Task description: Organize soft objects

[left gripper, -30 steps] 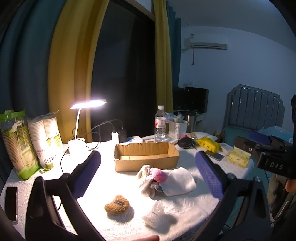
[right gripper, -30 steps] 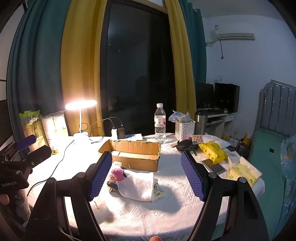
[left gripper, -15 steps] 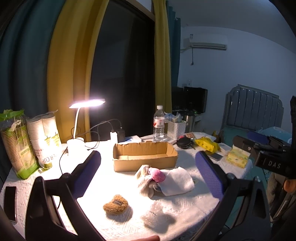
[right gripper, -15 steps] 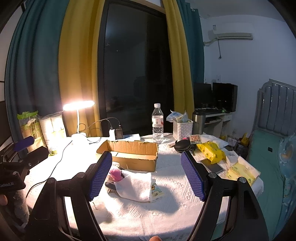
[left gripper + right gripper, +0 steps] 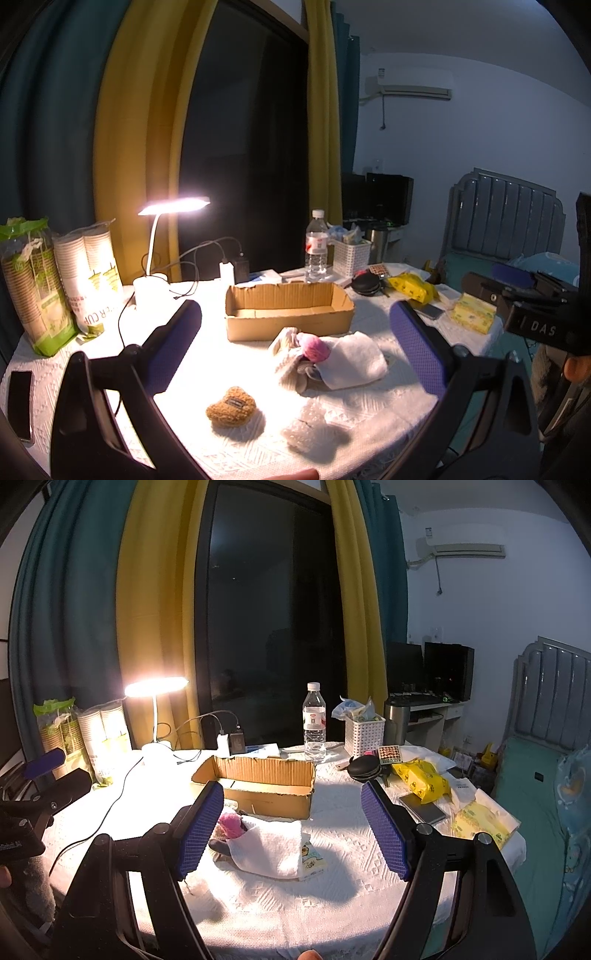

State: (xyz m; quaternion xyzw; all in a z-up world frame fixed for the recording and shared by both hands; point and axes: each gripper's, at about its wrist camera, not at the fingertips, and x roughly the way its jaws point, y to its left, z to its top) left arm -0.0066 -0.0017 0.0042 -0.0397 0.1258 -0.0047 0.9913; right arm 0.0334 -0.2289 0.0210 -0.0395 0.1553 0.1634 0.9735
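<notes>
Claws [image 5: 295, 339] [image 5: 291, 823] gape wide, empty, above white towel [image 5: 269, 845].

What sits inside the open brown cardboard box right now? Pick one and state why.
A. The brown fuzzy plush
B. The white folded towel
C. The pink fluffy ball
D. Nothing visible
D: the open brown cardboard box shows only bare walls and floor, while the brown fuzzy plush, pink fluffy ball and white folded towel all lie on the tablecloth in front of it.
</notes>
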